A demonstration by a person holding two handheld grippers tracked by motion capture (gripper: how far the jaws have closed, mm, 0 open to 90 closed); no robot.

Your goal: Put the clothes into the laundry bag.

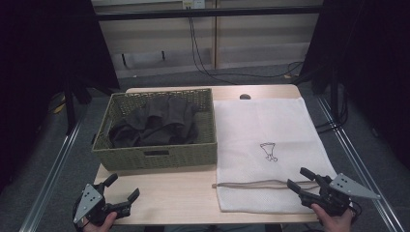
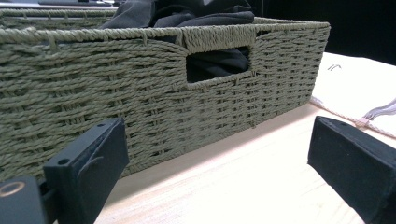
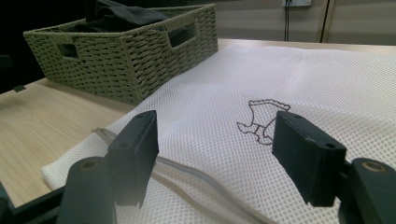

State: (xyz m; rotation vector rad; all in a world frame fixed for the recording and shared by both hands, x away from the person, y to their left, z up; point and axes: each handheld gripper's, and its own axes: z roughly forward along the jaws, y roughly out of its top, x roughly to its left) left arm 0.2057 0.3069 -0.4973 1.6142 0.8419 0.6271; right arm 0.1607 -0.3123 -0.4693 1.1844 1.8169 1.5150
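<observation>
Table (image 1: 183,193): basket (image 1: 154,157) left, mesh bag (image 1: 261,145) right, touching.

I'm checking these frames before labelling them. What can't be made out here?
- Dark clothes in the basket: how many pieces; high view, folds bunch together.
- Mesh bag: its mouth, open or shut; high view, lies flat, near edge beside the right gripper.
- Bag's printed figure: what it depicts; too small.
</observation>
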